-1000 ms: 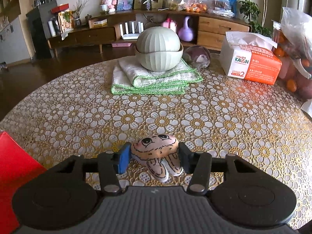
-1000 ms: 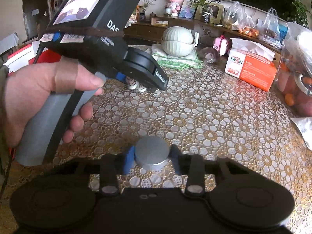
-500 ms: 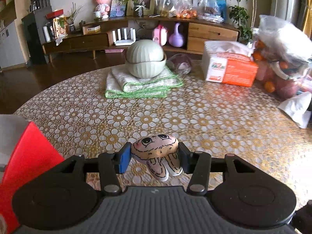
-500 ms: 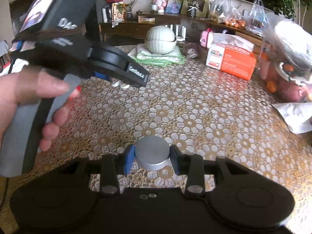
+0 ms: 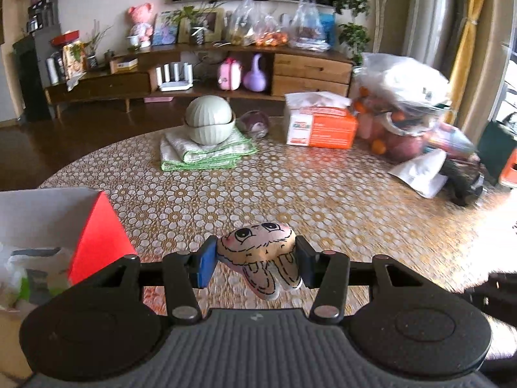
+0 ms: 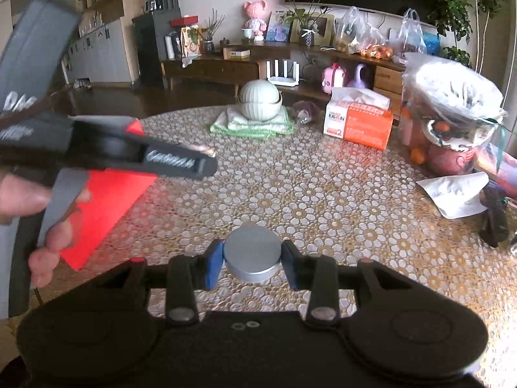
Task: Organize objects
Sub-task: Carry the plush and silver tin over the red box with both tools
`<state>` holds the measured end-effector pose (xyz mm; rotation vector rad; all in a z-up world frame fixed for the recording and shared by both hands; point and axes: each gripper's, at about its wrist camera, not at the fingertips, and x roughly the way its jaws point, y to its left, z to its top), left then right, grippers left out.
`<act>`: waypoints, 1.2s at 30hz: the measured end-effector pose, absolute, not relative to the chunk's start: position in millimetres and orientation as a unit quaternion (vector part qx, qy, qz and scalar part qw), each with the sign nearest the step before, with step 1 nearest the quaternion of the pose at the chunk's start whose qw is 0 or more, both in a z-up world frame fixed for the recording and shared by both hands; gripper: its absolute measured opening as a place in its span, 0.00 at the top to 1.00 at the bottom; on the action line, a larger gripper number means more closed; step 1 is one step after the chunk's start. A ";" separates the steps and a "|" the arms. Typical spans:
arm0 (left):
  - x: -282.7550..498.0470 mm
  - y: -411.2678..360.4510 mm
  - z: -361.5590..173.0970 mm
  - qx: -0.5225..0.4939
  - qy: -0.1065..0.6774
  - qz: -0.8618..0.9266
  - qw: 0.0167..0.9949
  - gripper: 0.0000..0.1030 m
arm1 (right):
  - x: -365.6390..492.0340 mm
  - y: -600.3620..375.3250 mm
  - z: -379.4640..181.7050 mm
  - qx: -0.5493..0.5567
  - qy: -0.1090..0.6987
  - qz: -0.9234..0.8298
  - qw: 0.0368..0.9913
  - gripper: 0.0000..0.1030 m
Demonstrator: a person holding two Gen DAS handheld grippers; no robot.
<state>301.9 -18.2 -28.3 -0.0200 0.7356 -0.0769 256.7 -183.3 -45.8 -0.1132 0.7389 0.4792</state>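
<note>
- Both your grippers have risen and swung toward the red box (image 5: 97, 232) at the table's left edge.
- Left gripper (image 5: 255, 260) clamps the rabbit toy (image 5: 258, 249); right gripper (image 6: 252, 263) clamps the silver tin (image 6: 252, 255).
- Neither is boxed yet.

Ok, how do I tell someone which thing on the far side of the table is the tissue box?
Start at the round table with its gold floral cloth and look to its far edge. Right of the green ribbed bowls stacked on folded towels sits the tissue box. It is the only orange-and-white carton there, with white tissue sticking out of its top.
</note>
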 end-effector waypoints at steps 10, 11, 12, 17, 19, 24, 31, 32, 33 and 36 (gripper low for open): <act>227.6 7.6 6.8 -0.004 0.356 -0.076 0.931 0.52 | 211.7 -178.5 -3.6 -0.061 0.337 0.259 0.903 0.63; 220.9 11.2 9.3 -0.006 0.356 -0.077 0.931 0.52 | 207.2 -176.2 0.3 -0.063 0.334 0.261 0.903 0.63; 213.8 16.0 11.8 -0.007 0.355 -0.078 0.931 0.52 | 202.2 -173.6 3.5 -0.065 0.332 0.263 0.903 0.63; 184.7 40.5 21.9 -0.011 0.349 -0.077 0.934 0.52 | 184.6 -154.0 15.3 -0.072 0.323 0.277 0.902 0.63; 174.9 51.9 24.2 -0.016 0.348 -0.074 0.934 0.52 | 179.9 -144.6 18.5 -0.074 0.321 0.283 0.901 0.63; 153.6 84.4 29.6 -0.026 0.345 -0.062 0.936 0.52 | 172.3 -111.5 23.3 -0.081 0.316 0.306 0.895 0.63; 135.8 132.3 34.6 -0.027 0.340 -0.032 0.939 0.52 | 167.9 -58.8 27.1 -0.103 0.304 0.340 0.884 0.63; 134.3 138.9 34.5 -0.027 0.341 -0.029 0.939 0.52 | 167.2 -52.7 26.7 -0.106 0.304 0.344 0.882 0.63; 132.8 146.3 34.1 -0.026 0.341 -0.024 0.939 0.52 | 167.4 -46.6 26.2 -0.108 0.304 0.348 0.880 0.63; 131.4 167.6 32.5 -0.022 0.342 -0.011 0.939 0.52 | 171.4 -28.2 23.8 -0.121 0.304 0.353 0.877 0.63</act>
